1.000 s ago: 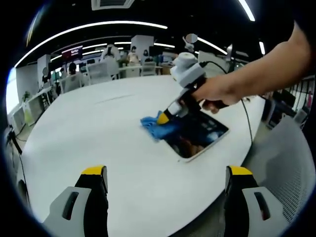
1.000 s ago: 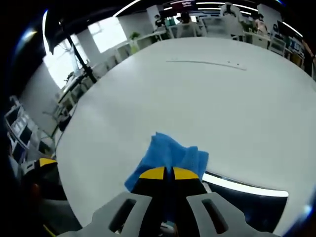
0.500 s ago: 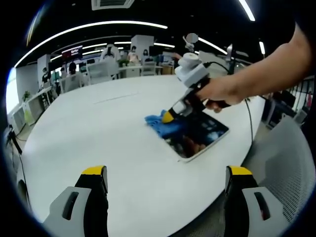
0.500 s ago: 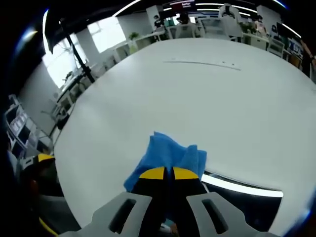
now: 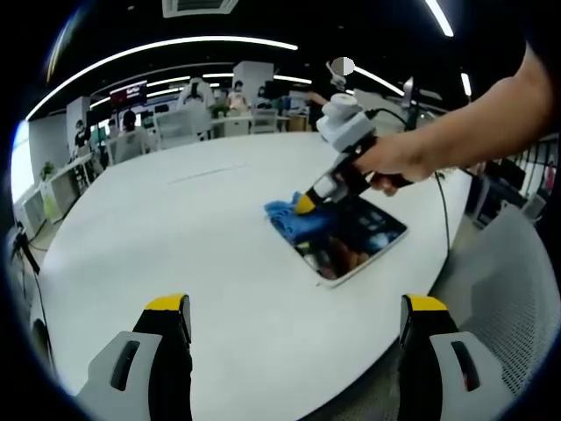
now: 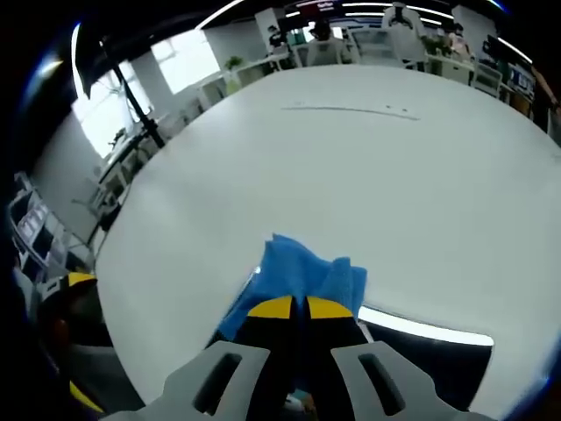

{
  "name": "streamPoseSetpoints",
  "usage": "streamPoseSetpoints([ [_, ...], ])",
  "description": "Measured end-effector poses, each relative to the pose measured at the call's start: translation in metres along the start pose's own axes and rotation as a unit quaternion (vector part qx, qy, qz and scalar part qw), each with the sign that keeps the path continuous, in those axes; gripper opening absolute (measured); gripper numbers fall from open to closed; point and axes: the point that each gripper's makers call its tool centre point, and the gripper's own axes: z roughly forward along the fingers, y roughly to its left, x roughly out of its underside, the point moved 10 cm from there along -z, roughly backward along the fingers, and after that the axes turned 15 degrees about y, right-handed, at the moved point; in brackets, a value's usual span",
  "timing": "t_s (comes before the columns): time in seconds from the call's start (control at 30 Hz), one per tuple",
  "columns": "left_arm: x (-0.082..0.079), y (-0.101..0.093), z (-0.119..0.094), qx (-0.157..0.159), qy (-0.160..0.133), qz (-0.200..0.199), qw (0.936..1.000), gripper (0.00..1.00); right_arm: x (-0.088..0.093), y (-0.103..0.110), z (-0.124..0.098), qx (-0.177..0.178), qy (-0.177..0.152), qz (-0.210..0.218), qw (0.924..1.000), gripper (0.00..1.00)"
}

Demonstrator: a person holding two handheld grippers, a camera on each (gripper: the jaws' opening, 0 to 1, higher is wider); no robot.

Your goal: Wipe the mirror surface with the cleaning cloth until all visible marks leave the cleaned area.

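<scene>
The right gripper (image 5: pixel 304 204), clamped on the blue cloth (image 6: pixel 302 274), presses the mirror's (image 5: pixel 355 241) far-left corner; its long axis stretches rightward. The left gripper (image 5: pixel 294 351) gapes wide, well apart.

No text, label, brand or number can be read in either view. A dark sign (image 5: pixel 128 92) with reddish lettering hangs at the far wall behind the table (image 5: pixel 175 263) in the left gripper view, and the same kind of sign (image 6: pixel 321 4) shows beyond the table's far edge in the right gripper view, but its characters are too small and blurred to make out.
</scene>
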Motion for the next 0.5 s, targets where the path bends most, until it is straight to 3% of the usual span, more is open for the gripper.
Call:
streamPoseSetpoints([
  [0.1,-0.0002,0.0001,-0.0001,0.000,-0.001,0.000,1.0000,0.99,0.0019,-0.0052,-0.0021,-0.001,0.001,0.020,0.9998,0.00],
  [0.5,-0.0017,-0.0017,-0.0021,-0.001,0.000,0.000,1.0000,0.99,0.0032,-0.0114,-0.0062,-0.001,0.008,0.023,0.9997,0.00],
])
